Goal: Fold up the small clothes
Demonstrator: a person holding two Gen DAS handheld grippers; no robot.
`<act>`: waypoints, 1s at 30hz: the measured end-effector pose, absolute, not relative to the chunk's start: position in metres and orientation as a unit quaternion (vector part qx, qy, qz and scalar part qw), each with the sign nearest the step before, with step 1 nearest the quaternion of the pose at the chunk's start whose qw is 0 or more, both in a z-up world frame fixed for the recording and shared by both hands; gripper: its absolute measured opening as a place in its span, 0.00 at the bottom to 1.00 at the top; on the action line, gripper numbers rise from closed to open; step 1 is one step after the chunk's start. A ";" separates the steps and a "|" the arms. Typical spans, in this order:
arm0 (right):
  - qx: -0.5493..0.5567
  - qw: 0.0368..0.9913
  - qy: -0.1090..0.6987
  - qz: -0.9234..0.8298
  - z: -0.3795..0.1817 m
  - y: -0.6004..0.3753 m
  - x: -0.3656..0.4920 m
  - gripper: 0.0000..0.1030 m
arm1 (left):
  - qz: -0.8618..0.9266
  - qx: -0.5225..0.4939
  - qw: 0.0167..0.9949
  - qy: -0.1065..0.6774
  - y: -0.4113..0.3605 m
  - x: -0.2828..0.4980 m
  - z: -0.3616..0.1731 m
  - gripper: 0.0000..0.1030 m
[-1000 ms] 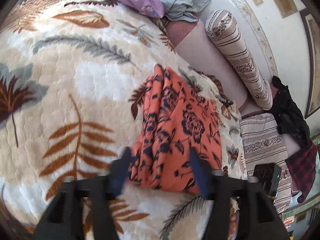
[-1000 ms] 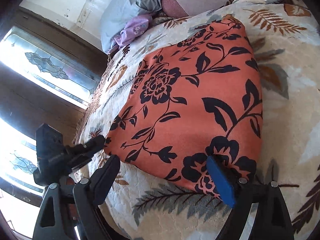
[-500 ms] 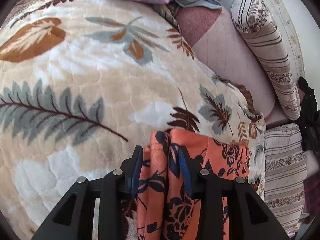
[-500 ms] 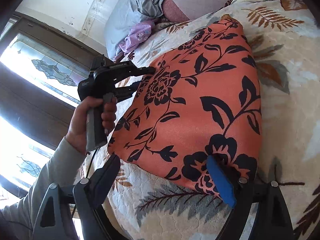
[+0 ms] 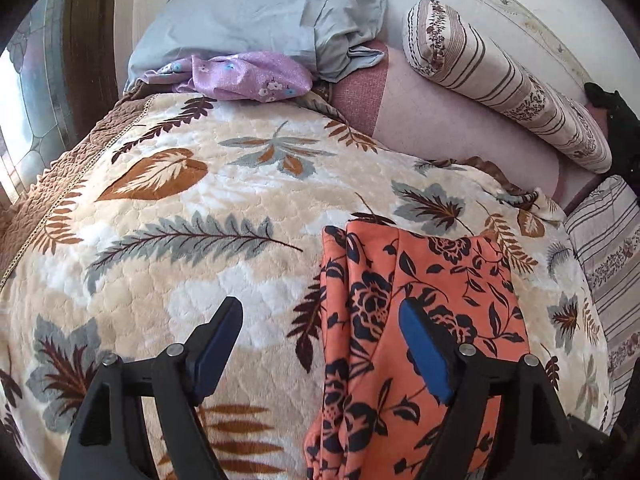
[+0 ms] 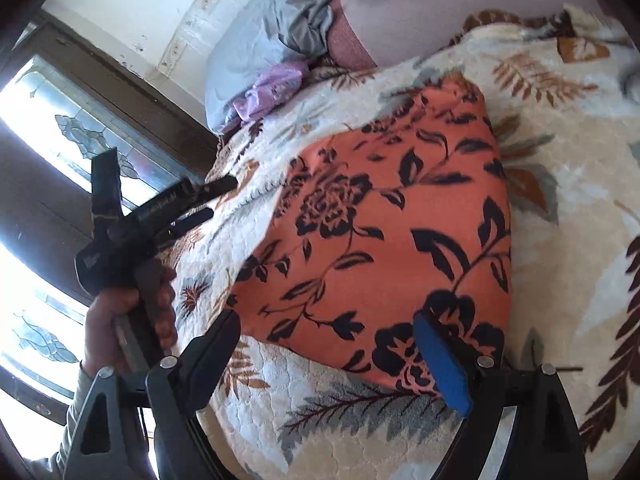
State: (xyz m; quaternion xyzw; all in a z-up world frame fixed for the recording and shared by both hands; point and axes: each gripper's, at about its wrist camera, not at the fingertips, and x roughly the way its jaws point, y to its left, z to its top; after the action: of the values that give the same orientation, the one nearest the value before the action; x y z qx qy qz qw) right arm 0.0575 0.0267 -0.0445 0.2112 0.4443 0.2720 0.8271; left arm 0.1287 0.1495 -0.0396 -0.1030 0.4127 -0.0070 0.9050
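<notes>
Orange floral garment [image 5: 420,320] lies folded on the leaf-print blanket [image 5: 180,240] of the bed, its layered fold edges toward the window side. All places below are given from this garment.

Left tongs [image 5: 320,344]: spread wide, holding nothing. 1 blue-padded finger [image 5: 424,348] hangs over the garment's cloth; the other finger is out over bare blanket on the window side. Whether the pad touches the cloth cannot be told. In the right wrist view the left tongs [image 6: 200,204] are raised clear of the garment on its window side, fingers pointing toward the pillows. The person's left hand [image 6: 128,320] wraps the handle in a fist, grey sleeve at the wrist, forearm coming up from below.

Right tongs [image 6: 324,356]: spread wide, nothing pinched. The blue pad [image 6: 440,364] sits at the garment's near corner, on or just over the edge; the dark finger is just off the near edge, over blanket.

Beyond the garment's far end: grey pillow [image 5: 260,28], purple flowered cloth [image 5: 248,80] in front of it, striped bolster [image 5: 508,80] to the far side. Window with patterned glass [image 6: 60,140] behind the left hand.
</notes>
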 end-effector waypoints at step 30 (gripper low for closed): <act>0.368 0.742 0.523 0.201 -0.107 -0.075 0.151 0.97 | -0.135 -0.246 0.819 0.500 0.167 0.146 -0.113 0.83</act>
State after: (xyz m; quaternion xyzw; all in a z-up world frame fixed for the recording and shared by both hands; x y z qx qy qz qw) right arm 0.1514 -0.0749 -0.1067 0.3682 0.5225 0.2014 0.7422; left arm 0.1458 0.1667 -0.1131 -0.2463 0.4996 -0.1353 0.8194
